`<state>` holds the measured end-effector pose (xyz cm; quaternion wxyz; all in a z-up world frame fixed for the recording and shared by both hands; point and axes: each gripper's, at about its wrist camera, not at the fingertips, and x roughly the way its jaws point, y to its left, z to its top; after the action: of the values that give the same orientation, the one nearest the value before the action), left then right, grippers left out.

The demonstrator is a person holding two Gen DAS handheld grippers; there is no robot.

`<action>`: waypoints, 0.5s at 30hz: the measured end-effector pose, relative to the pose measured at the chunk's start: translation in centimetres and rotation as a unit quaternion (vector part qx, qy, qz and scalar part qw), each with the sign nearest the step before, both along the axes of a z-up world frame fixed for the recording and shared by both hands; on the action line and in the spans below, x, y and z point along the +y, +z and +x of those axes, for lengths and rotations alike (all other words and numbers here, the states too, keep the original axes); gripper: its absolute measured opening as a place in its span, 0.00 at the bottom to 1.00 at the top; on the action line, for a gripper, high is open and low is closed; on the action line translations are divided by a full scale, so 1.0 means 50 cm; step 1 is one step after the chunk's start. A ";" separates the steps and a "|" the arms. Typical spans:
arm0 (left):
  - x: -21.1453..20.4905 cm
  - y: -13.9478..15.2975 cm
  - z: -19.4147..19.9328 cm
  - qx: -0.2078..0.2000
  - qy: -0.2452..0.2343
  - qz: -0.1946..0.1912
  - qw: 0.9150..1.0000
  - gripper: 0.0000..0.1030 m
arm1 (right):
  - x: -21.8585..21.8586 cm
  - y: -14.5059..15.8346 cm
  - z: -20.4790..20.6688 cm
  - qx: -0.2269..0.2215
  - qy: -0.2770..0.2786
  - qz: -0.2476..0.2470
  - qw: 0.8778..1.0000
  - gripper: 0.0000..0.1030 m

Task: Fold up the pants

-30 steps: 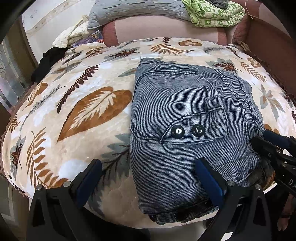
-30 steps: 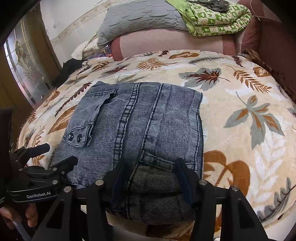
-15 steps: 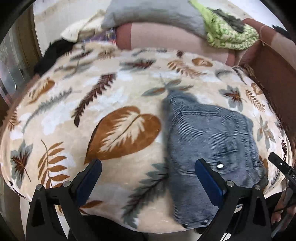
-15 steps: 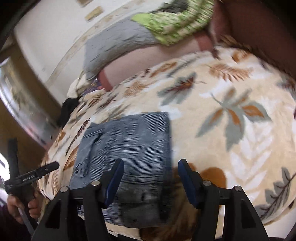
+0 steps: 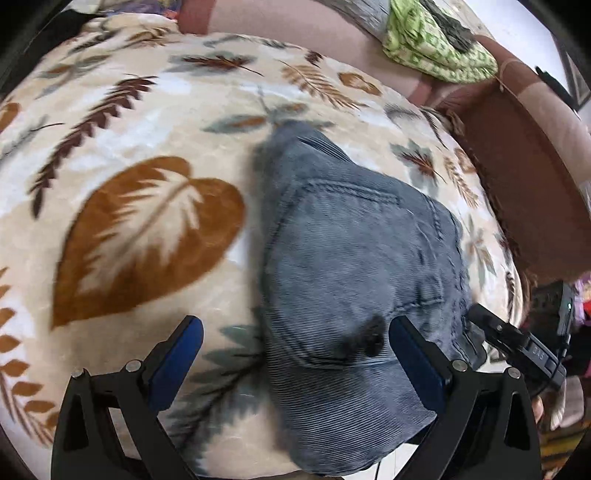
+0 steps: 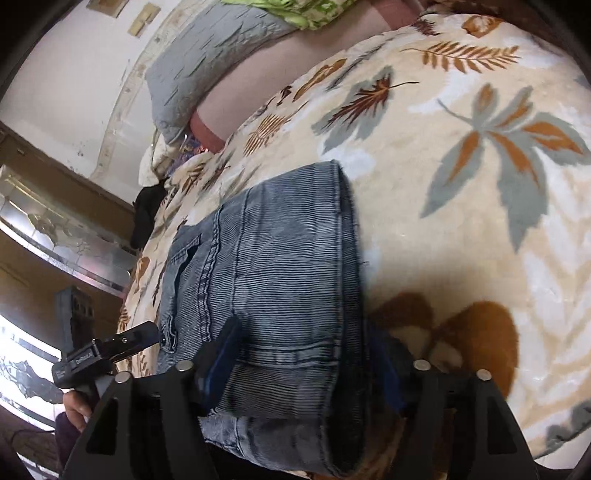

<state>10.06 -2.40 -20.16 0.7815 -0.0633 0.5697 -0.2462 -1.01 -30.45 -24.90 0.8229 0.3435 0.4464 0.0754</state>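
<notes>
Motion blur smears the pants (image 5: 354, 266) pocket buttons; their near edge is cut off.

You have one pair of folded pants (image 5: 354, 280), one leaf-print blanket (image 5: 147, 147), one grey pillow (image 6: 207, 70), one green quilt (image 5: 436, 48) and two grippers: left (image 5: 295, 354), right (image 6: 306, 365).

Cream leaf-patterned blanket (image 5: 147, 155) covers the bed. Along the bed's far edge: pink bolster (image 5: 295, 26), grey quilted pillow (image 6: 207, 62) and folded green patterned cloth (image 5: 436, 48). Brown upholstered frame (image 5: 524, 177) borders one side edge.
</notes>
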 end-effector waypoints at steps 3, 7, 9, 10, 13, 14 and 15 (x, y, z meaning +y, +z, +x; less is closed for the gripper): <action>-0.021 -0.008 0.008 0.005 -0.015 -0.001 1.000 0.97 | 0.010 -0.008 0.011 0.002 0.004 0.026 1.000 0.70; -0.042 -0.010 0.018 0.011 -0.034 -0.022 0.999 0.97 | 0.021 -0.013 0.026 -0.001 0.016 0.072 0.997 0.70; -0.052 -0.009 0.023 0.011 -0.043 -0.026 0.999 0.97 | 0.029 -0.014 0.033 -0.003 0.025 0.080 0.996 0.68; -0.056 -0.007 0.025 0.009 -0.046 -0.026 0.999 0.95 | 0.036 -0.013 0.039 -0.003 0.032 0.077 0.997 0.68; -0.065 -0.006 0.036 0.011 -0.047 -0.022 0.999 0.87 | 0.045 -0.018 0.052 0.002 0.040 0.072 0.997 0.68; -0.066 -0.008 0.038 0.012 -0.047 -0.022 0.999 0.84 | 0.044 -0.020 0.055 0.004 0.040 0.076 0.996 0.68; -0.066 -0.009 0.040 0.012 -0.046 -0.022 0.999 0.82 | 0.042 -0.023 0.060 0.006 0.041 0.083 0.996 0.67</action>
<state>12.08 -5.71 -20.61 0.7609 -0.0569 0.5759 -0.2934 2.01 -28.37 -26.04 0.7850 0.3922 0.4574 0.1441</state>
